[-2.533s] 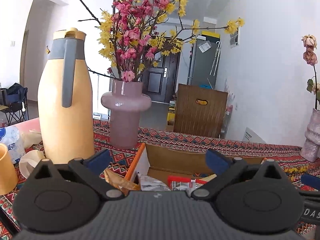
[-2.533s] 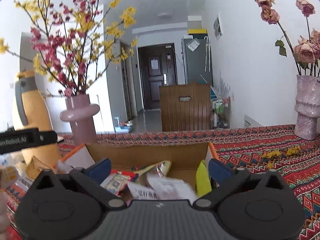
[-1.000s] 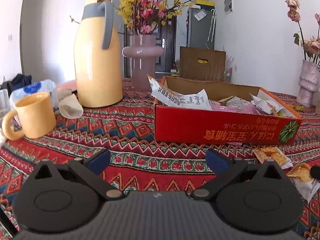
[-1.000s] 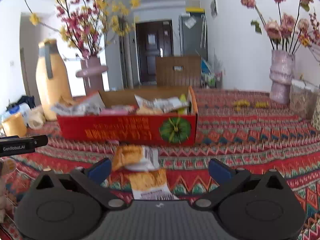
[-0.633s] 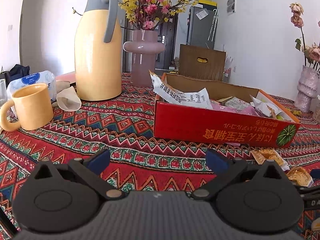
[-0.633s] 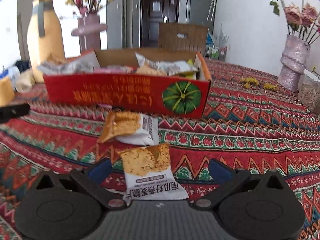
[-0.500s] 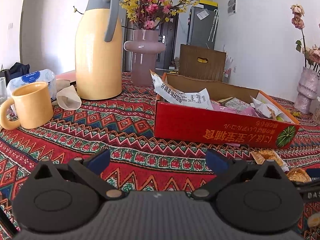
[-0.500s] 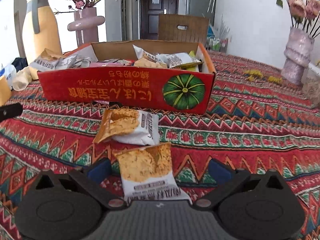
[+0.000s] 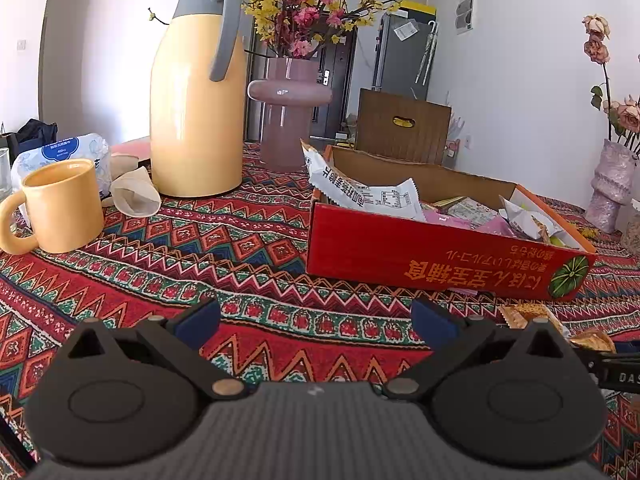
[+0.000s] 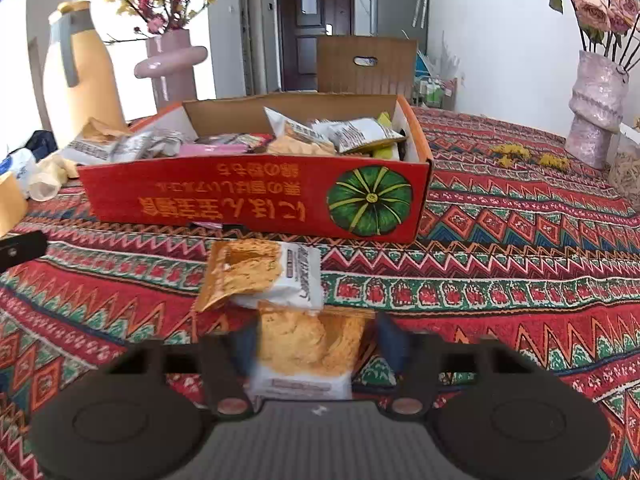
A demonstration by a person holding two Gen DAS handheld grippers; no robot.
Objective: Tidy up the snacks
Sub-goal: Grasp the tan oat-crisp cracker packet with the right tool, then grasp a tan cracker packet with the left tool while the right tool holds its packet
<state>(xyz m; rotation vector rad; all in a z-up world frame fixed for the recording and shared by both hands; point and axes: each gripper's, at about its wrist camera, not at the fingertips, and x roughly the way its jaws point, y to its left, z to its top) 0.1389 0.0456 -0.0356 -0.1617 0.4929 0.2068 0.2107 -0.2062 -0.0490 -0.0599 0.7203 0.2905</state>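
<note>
The right gripper [image 10: 314,344] is pointing down at the patterned tablecloth [image 10: 500,280], and its jaws have just been closing in on a snack packet [image 10: 306,352] that is lying between them; both blue pads are sitting against the packet's sides, gripping it. Just beyond that packet, a second packet [image 10: 264,276] with a white end is lying on the cloth, its near edge touching or overlapping the held one. Farther ahead, the red cardboard box [image 10: 248,200] with a green pumpkin printed on its front is standing on the table, piled with more wrapped snacks. Behind the box to the left, a pink vase [image 10: 170,64] of flowering branches and a yellow thermos jug [image 10: 80,76] are standing; far to the right, a pale vase of roses [image 10: 596,100] is sitting near the wall.

The left gripper [image 9: 316,320] is hovering over bare cloth with its jaws spread wide and nothing between them. Ahead and to its right the same red box [image 9: 432,256] is showing, with the two loose packets [image 9: 528,316] lying at the gripper's right edge. To its left a yellow mug [image 9: 60,204] is standing, a crumpled paper cup [image 9: 134,196] beyond it, then the jug [image 9: 196,92] and vase [image 9: 288,120].
</note>
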